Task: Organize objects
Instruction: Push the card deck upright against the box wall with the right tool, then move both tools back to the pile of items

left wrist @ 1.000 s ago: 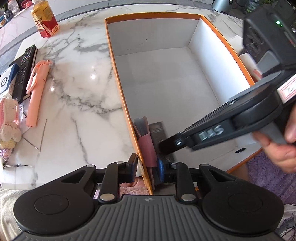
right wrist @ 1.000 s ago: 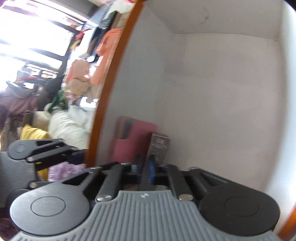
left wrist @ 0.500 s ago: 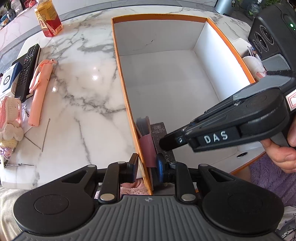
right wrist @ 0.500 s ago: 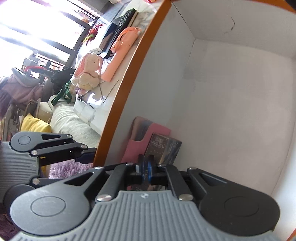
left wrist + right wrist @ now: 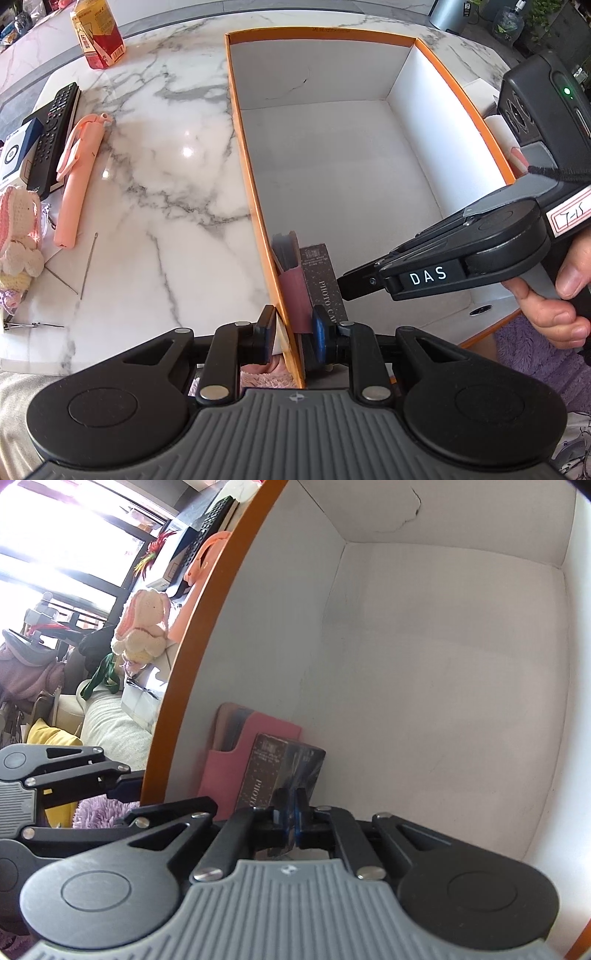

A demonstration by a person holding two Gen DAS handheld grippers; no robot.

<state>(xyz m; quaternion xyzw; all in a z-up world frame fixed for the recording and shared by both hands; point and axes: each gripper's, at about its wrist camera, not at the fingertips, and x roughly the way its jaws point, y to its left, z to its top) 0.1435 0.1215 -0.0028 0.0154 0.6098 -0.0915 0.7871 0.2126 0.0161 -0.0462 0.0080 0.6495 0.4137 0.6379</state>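
Observation:
An orange box (image 5: pixel 236 147) with white inner walls (image 5: pixel 258 627) lies open on the marble table. My left gripper (image 5: pixel 293 332) is shut across the box's left wall at the near corner, one pad outside and one inside. A pink pouch (image 5: pixel 293 291) leans on that wall inside, its lower end running down between the wall and the inner pad. A dark photo card pack (image 5: pixel 325 280) stands beside it. My right gripper (image 5: pixel 347 286) is shut, its tip at the pack's right side. In the right wrist view, the pouch (image 5: pixel 229 775) and pack (image 5: pixel 273 764) sit just ahead of the right gripper (image 5: pixel 291 812).
Left of the box on the marble lie a pink stick-shaped gadget (image 5: pixel 77 177), a black remote (image 5: pixel 55 125), a blue-white box (image 5: pixel 14 155), a knitted bunny (image 5: pixel 18 236) and thin needles (image 5: pixel 88 266). A red-yellow carton (image 5: pixel 98 33) stands at the back. A hand (image 5: pixel 554 306) grips the right tool.
My right gripper has tilted and its tip has drawn back slightly to the right, so the dark pack shows fully beside the pouch. The left gripper keeps its clamp on the wall.

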